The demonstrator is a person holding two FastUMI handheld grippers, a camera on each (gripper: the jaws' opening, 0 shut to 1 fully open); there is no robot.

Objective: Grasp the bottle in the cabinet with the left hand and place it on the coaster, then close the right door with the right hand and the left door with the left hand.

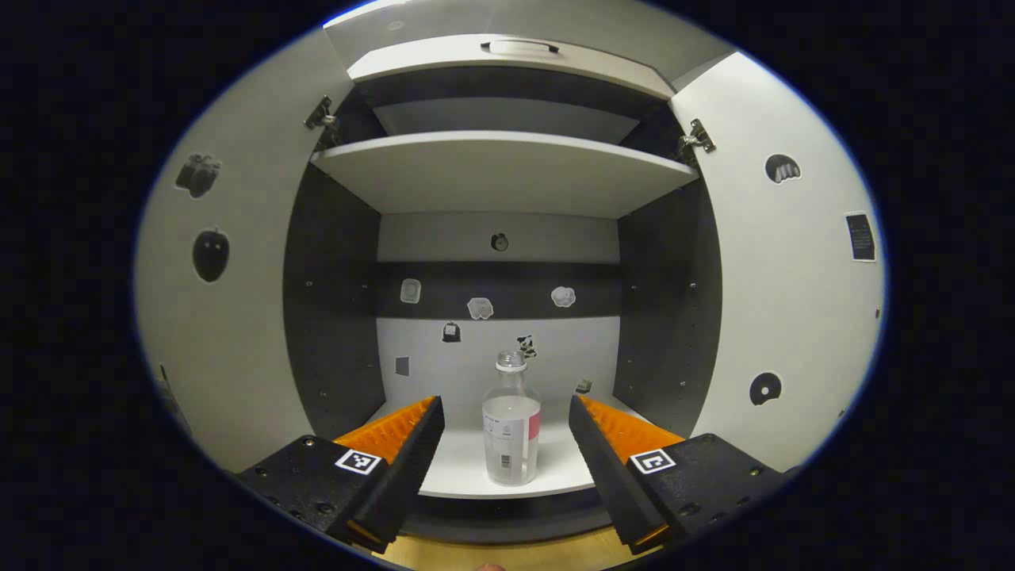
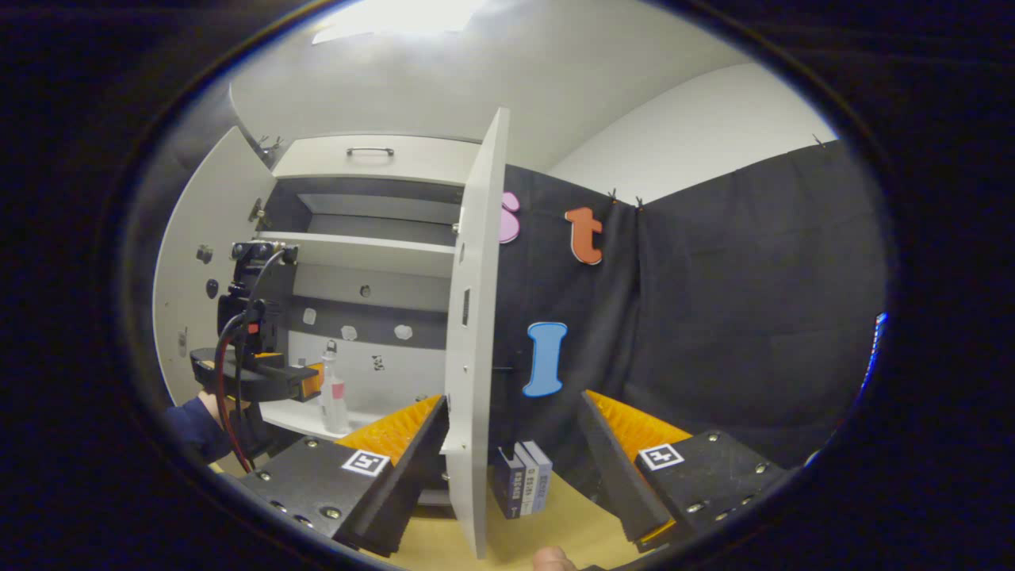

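Standing upright on the lowest shelf point(image 1: 507, 476) of the open cabinet point(image 1: 507, 170), the bottle point(image 1: 511, 428) is the thing we fix everything else to. It is clear, with a pale cap and a label bearing a barcode and a pink patch; the small print on it is too fine for us to read. In the left gripper view we see our left gripper point(image 1: 505, 444) spread wide, its two fingers on either side of the bottle and apart from it, holding nothing. Behind the bottle, small stickers dot the cabinet's back wall point(image 1: 492, 357), none with writing we can make out. Above the bottle runs a second shelf point(image 1: 499, 170), and higher still a handle point(image 1: 519, 47). The left door point(image 1: 230, 277) and the right door point(image 1: 785, 277) both stand swung open to either side of the bottle, each carrying dark stickers; a rectangular one on the right door has print we cannot read.

In the right gripper view, our right gripper point(image 2: 511, 444) is also wide open and empty, its fingers straddling the edge of the right door point(image 2: 472, 333) without touching it. To the right of that door, two small boxes point(image 2: 523, 478) stand on the wooden table point(image 2: 555, 515), their lettering illegible. Farther off we see the bottle point(image 2: 333, 388) beside the left gripper point(image 2: 277, 379).
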